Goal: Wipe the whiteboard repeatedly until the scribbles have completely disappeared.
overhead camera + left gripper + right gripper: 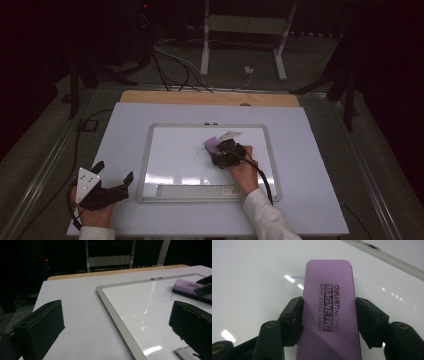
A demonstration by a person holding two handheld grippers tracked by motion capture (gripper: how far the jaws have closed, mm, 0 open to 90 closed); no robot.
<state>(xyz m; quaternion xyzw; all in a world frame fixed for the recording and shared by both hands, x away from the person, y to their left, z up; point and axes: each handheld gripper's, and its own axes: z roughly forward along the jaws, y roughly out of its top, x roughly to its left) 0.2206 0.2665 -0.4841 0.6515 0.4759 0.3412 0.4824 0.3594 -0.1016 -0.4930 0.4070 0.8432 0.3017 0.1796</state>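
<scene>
A silver-framed whiteboard [145,165] lies flat in the middle of the white table. On it rests a purple magnetic eraser [328,305] with black print on top. My right gripper [329,315] is shut on the purple eraser, one jaw pressed against each long side. A faint blue pen mark [295,278] shows on the board by the eraser's far left corner. In the high view the eraser [212,145] pokes out beyond my right gripper [225,152] near the board's centre. My left gripper [112,172] sits open at the table's near left corner, off the whiteboard [120,322], holding nothing.
A silver pen tray [197,190] runs along the board's near edge. The table's wooden far edge [210,98] borders a dark floor with cables and a white metal stand [245,35]. A white scrap [231,135] lies on the board just beyond the eraser.
</scene>
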